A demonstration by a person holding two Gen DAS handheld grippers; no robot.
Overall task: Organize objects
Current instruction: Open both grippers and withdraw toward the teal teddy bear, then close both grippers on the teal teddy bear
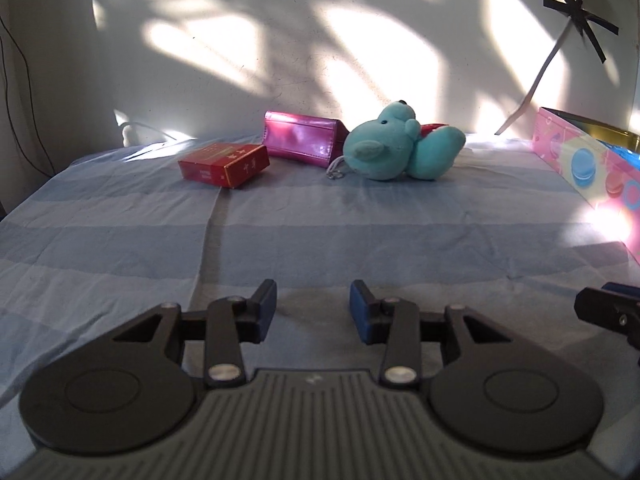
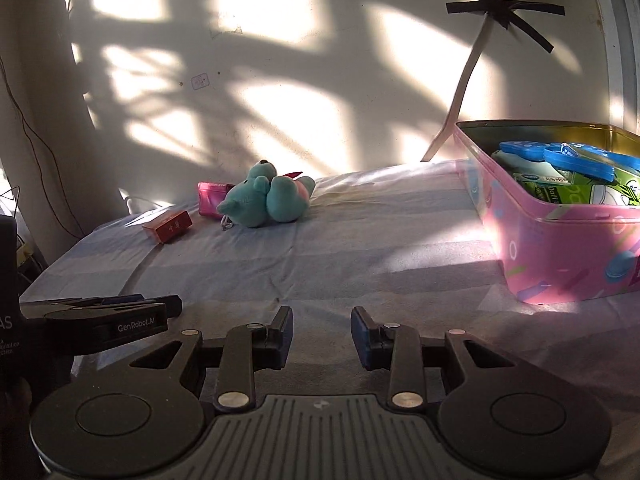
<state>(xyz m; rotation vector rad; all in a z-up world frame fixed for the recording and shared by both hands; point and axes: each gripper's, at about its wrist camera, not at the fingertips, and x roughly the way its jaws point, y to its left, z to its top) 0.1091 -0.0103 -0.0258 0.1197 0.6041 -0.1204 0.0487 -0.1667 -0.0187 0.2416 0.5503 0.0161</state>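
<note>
On a blue striped cloth lie a teal plush toy (image 1: 394, 148) (image 2: 266, 198), a shiny magenta pouch (image 1: 302, 139) (image 2: 211, 197) behind it, and a red box (image 1: 224, 165) (image 2: 168, 226) to their left. My left gripper (image 1: 313, 306) hovers over the near cloth, well short of them, open with nothing between its blue pads. My right gripper (image 2: 321, 330) is open too, empty, over the near cloth. A pink tin box (image 2: 560, 236) (image 1: 588, 168) at the right holds blue and green items. The left gripper (image 2: 104, 316) also shows at the left of the right wrist view.
A sunlit wall (image 1: 320, 40) stands just behind the objects. A pale strap (image 2: 464, 92) hangs from black tape (image 2: 504, 8) on that wall, above the tin. Thin cables (image 1: 12, 80) run down the left wall. The cloth's left edge (image 2: 60, 272) drops off.
</note>
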